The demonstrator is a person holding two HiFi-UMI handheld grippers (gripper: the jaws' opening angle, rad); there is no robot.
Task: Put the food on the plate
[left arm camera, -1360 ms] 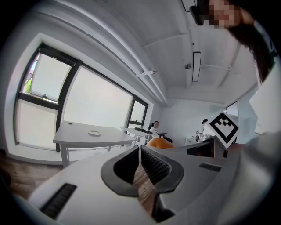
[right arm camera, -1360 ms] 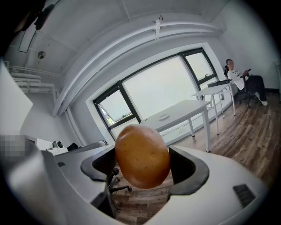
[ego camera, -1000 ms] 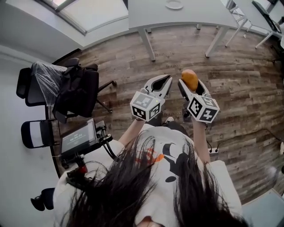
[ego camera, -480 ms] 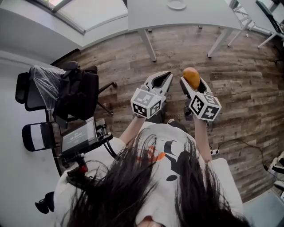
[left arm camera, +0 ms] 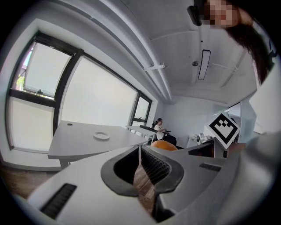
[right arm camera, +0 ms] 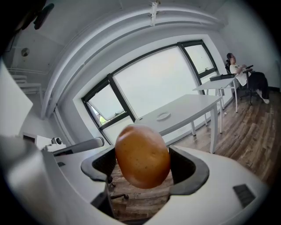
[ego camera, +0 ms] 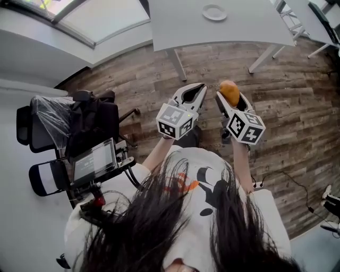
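An orange-brown potato sits between the jaws of my right gripper, which is shut on it; in the right gripper view the potato fills the gap between the jaws. My left gripper hangs beside it, shut with nothing held, its jaw tips meeting. A small white plate lies on the white table ahead, well beyond both grippers. That plate shows in the left gripper view, and the plate in the right gripper view too.
Wood floor lies between me and the table. A black office chair draped with clothing and a stand with a screen are at my left. More white tables and chairs stand at the right. A person sits at a far desk.
The view has moved forward: the table and plate have come further into view. Both grippers keep their pose, the potato still held.
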